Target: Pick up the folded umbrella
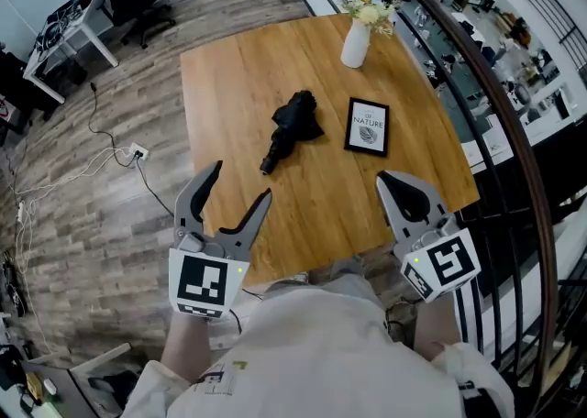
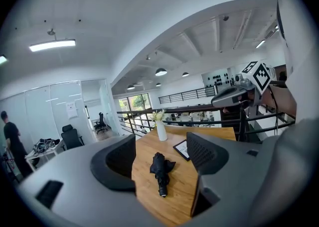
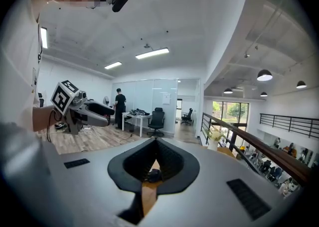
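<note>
1. Head view: high above, staring steeply down on the table [image 1: 312, 214], with the left gripper [image 1: 240, 181] and right gripper [image 1: 387, 178] by its near edge.
2. Left gripper view: low, near level, looking along its jaws across the tabletop.
3. Right gripper view: same heading, table mostly masked by its own jaws.
4. All three share the folded umbrella [image 1: 292, 127] and the vase [image 1: 356, 43].

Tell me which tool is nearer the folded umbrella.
Left. The left tool, open, is near-left of the umbrella; the right tool is farther, toward the near-right table corner.
</note>
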Action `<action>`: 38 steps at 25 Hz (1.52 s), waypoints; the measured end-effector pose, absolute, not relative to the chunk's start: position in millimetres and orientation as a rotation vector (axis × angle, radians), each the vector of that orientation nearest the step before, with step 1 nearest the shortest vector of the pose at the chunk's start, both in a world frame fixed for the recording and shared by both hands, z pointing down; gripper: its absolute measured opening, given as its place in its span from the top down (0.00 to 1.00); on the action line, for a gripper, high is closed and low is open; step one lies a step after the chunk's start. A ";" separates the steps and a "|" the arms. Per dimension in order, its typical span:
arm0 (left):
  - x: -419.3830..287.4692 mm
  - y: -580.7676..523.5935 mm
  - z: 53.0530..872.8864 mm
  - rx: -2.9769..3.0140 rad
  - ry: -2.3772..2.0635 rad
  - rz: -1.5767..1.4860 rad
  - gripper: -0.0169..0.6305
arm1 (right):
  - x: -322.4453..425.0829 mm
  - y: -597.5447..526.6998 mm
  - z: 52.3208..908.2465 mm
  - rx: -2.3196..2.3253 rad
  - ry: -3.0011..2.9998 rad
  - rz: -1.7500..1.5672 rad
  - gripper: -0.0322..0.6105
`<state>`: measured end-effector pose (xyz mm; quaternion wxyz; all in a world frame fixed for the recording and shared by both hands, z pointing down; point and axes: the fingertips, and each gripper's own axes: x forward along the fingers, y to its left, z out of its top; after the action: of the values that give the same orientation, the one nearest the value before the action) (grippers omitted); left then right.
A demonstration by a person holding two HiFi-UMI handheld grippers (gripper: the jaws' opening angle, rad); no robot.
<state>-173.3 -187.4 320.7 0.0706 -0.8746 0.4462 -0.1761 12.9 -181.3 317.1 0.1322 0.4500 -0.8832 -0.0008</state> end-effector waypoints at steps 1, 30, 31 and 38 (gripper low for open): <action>-171.6 -189.3 320.7 -2.628 1.356 -0.536 0.48 | 15.2 -185.1 317.9 1.294 -2.568 -0.003 0.90; -98.2 -373.9 488.0 -2.676 1.721 -0.919 0.46 | 78.4 -353.2 392.9 0.845 -2.747 0.126 0.90; -94.1 -378.9 501.2 -2.696 1.714 -0.948 0.46 | 78.6 -355.8 396.8 0.841 -2.746 0.140 0.90; -86.8 -418.8 602.6 -2.820 1.728 -1.118 0.44 | 69.7 -372.6 450.9 0.827 -2.720 0.291 0.90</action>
<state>-86.8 -418.8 602.6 -0.1739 -0.7955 0.4874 -0.3153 69.7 -372.6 450.9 0.1416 0.2866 -0.9421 0.1009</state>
